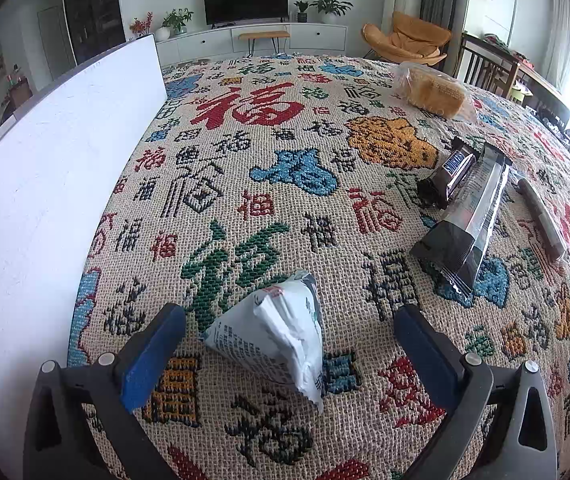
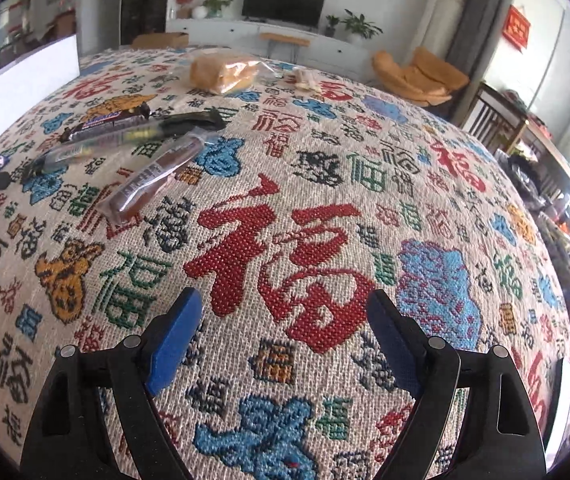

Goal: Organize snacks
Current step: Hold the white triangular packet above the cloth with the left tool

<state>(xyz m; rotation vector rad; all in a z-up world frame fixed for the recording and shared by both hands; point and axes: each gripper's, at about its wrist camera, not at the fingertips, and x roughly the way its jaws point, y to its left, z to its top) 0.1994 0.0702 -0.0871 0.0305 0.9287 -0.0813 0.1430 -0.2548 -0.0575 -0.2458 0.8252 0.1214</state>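
Left hand-held gripper (image 1: 289, 344) wide, straddling crumpled white foil snack packet (image 1: 275, 334), not gripping; slippery puffed foil may squirt out. Right hand-held gripper (image 2: 285, 332) wide, empty, over patterned woven tablecloth (image 2: 285, 208).

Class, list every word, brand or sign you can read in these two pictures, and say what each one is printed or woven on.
"SNICKERS": on the brown bar wrapper.
"福": woven large in red on the table cloth, repeated in many styles and colours.
White snack pouch: small print, too small to read.
Long black-and-silver pack: lettering blurred.
Clear-wrapped brown stick: label unreadable.
Red wall hanging: characters too blurred.
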